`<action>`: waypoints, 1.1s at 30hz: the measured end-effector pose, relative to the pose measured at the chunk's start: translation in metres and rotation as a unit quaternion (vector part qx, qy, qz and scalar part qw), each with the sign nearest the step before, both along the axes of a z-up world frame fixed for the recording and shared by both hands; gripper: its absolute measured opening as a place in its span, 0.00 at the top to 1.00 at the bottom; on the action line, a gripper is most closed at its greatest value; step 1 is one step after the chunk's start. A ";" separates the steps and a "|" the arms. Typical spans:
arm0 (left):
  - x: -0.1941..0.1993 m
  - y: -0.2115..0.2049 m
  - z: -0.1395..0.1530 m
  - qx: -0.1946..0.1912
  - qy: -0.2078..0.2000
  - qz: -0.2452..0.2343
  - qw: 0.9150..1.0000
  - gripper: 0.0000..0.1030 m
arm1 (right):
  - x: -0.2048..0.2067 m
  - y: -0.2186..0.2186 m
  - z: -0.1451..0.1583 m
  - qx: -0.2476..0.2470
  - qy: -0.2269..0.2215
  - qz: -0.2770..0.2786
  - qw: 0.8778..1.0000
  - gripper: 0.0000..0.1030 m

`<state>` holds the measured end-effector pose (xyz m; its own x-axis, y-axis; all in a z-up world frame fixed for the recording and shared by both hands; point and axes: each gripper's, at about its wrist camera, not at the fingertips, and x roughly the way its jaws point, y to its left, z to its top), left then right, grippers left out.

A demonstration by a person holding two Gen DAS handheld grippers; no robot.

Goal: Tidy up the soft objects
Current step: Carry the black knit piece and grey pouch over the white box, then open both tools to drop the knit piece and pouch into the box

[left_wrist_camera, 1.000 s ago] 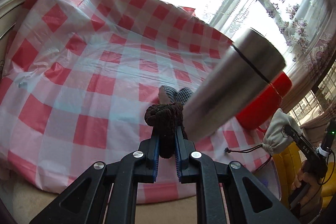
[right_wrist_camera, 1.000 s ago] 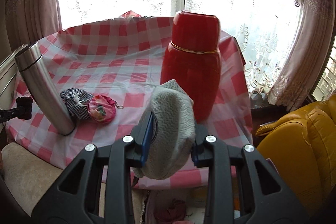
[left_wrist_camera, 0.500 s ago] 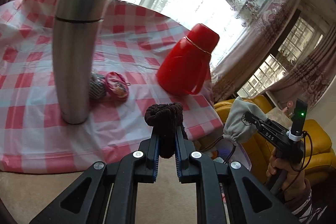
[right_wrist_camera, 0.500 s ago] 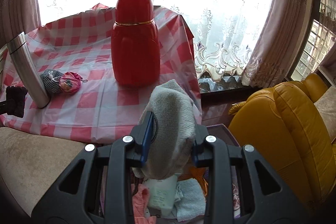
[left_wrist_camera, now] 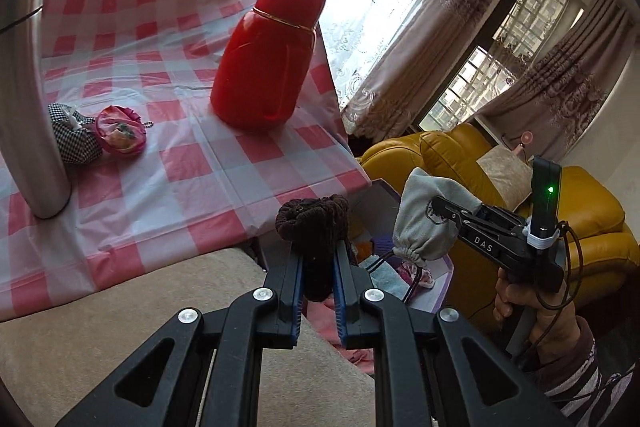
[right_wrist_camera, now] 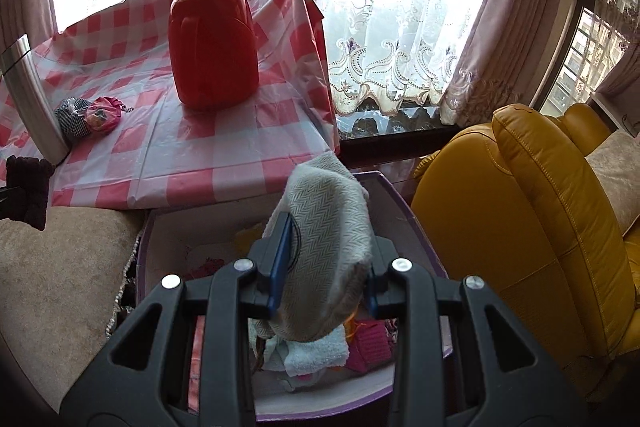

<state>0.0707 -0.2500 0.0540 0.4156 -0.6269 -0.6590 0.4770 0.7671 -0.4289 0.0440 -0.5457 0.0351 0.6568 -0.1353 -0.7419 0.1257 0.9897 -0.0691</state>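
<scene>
My left gripper (left_wrist_camera: pixel 318 269) is shut on a dark brown knitted piece (left_wrist_camera: pixel 314 223), held in the air past the table's near edge. My right gripper (right_wrist_camera: pixel 324 263) is shut on a grey herringbone drawstring pouch (right_wrist_camera: pixel 326 227), which hangs over an open purple-rimmed box (right_wrist_camera: pixel 400 195) on the floor; the box holds several soft cloths. The left wrist view shows the same pouch (left_wrist_camera: pixel 426 215) in the right gripper (left_wrist_camera: pixel 448 215), held by a hand. On the checked tablecloth lie a black-and-white checked pouch (left_wrist_camera: pixel 74 139) and a pink pouch (left_wrist_camera: pixel 120 131).
A red thermos jug (left_wrist_camera: pixel 266 55) and a tall steel flask (left_wrist_camera: pixel 26 99) stand on the red-and-white tablecloth (left_wrist_camera: pixel 192 167). A yellow leather armchair (right_wrist_camera: pixel 520 219) is right of the box, a beige cushion (right_wrist_camera: pixel 52 275) left of it. Curtained windows lie behind.
Both views have swung right, away from the table and toward the floor box. The grey pouch now hangs over the box. Both grips are unchanged.
</scene>
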 end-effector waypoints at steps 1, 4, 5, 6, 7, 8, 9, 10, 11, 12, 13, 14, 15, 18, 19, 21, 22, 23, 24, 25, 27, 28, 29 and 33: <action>-0.001 -0.004 0.000 0.001 0.001 -0.004 1.000 0.87 | -0.002 -0.003 -0.001 0.000 0.002 -0.003 1.000 0.66; -0.002 -0.013 -0.003 0.007 0.001 -0.013 1.000 0.87 | -0.006 -0.012 -0.004 0.005 0.007 -0.012 1.000 0.66; -0.002 -0.016 -0.004 0.008 0.003 -0.014 1.000 0.87 | -0.007 -0.015 -0.005 0.007 0.009 -0.012 1.000 0.65; -0.003 -0.018 -0.004 0.008 0.003 -0.016 1.000 0.87 | -0.008 -0.017 -0.005 0.009 0.011 -0.013 1.000 0.65; -0.003 -0.020 -0.003 0.009 0.003 -0.018 1.000 0.87 | -0.009 -0.019 -0.004 0.012 0.010 -0.016 1.000 0.64; -0.004 -0.023 -0.003 0.009 0.002 -0.020 1.000 0.87 | -0.010 -0.022 -0.003 0.013 0.009 -0.020 1.000 0.64; -0.003 -0.024 -0.002 0.008 0.001 -0.021 1.000 0.87 | -0.011 -0.024 -0.002 0.016 0.007 -0.021 1.000 0.63; -0.003 -0.025 -0.002 0.006 0.000 -0.021 1.000 0.87 | -0.011 -0.025 -0.001 0.020 0.005 -0.020 1.000 0.63; -0.002 -0.027 -0.002 0.003 0.000 -0.021 1.000 0.83 | -0.011 -0.025 0.000 0.024 0.006 -0.016 1.000 0.58; 0.000 -0.028 -0.002 0.001 0.002 -0.022 1.000 0.82 | -0.010 -0.025 0.001 0.025 0.008 -0.013 1.000 0.52; 0.002 -0.029 -0.003 0.000 0.005 -0.023 1.000 0.74 | -0.010 -0.025 0.002 0.023 0.006 -0.012 1.000 0.38; 0.004 -0.030 -0.004 -0.002 0.009 -0.023 1.000 0.61 | -0.011 -0.025 0.004 0.021 0.000 -0.014 1.000 0.28; 0.005 -0.029 -0.005 -0.004 0.012 -0.020 1.000 0.55 | -0.012 -0.025 0.005 0.021 -0.004 -0.014 1.000 0.28; 0.006 -0.023 -0.008 -0.012 0.020 -0.010 1.000 0.48 | -0.011 -0.026 0.006 0.023 -0.004 -0.012 1.000 0.28; 0.007 -0.021 -0.008 -0.013 0.022 -0.007 1.000 0.48 | -0.011 -0.027 0.006 0.024 -0.004 -0.013 1.000 0.28; 0.007 -0.015 -0.008 -0.016 0.023 0.000 1.000 0.48 | -0.012 -0.028 0.006 0.026 -0.004 -0.015 1.000 0.28; 0.007 -0.011 -0.008 -0.018 0.023 0.006 1.000 0.48 | -0.013 -0.029 0.006 0.027 -0.004 -0.016 0.999 0.28; 0.008 -0.006 -0.008 -0.020 0.025 0.012 0.999 0.48 | -0.013 -0.030 0.006 0.028 -0.003 -0.017 0.999 0.28; 0.009 -0.001 -0.008 -0.022 0.026 0.018 0.999 0.48 | -0.013 -0.030 0.006 0.030 -0.003 -0.017 0.999 0.28; 0.010 0.003 -0.008 -0.024 0.028 0.025 0.999 0.48 | -0.012 -0.029 0.006 0.032 -0.003 -0.016 0.999 0.28; 0.011 0.014 -0.009 -0.024 0.029 0.040 0.999 0.48 | -0.012 -0.026 0.005 0.035 -0.002 -0.010 0.999 0.28; 0.011 0.019 -0.010 -0.023 0.029 0.047 0.998 0.48 | -0.011 -0.023 0.005 0.036 -0.002 -0.006 0.999 0.28; 0.011 0.025 -0.010 -0.022 0.030 0.054 0.998 0.48 | -0.010 -0.020 0.004 0.037 -0.001 0.000 0.999 0.28; 0.008 0.051 -0.013 -0.016 0.031 0.083 0.996 0.48 | -0.006 -0.001 0.000 0.050 0.004 0.025 0.998 0.28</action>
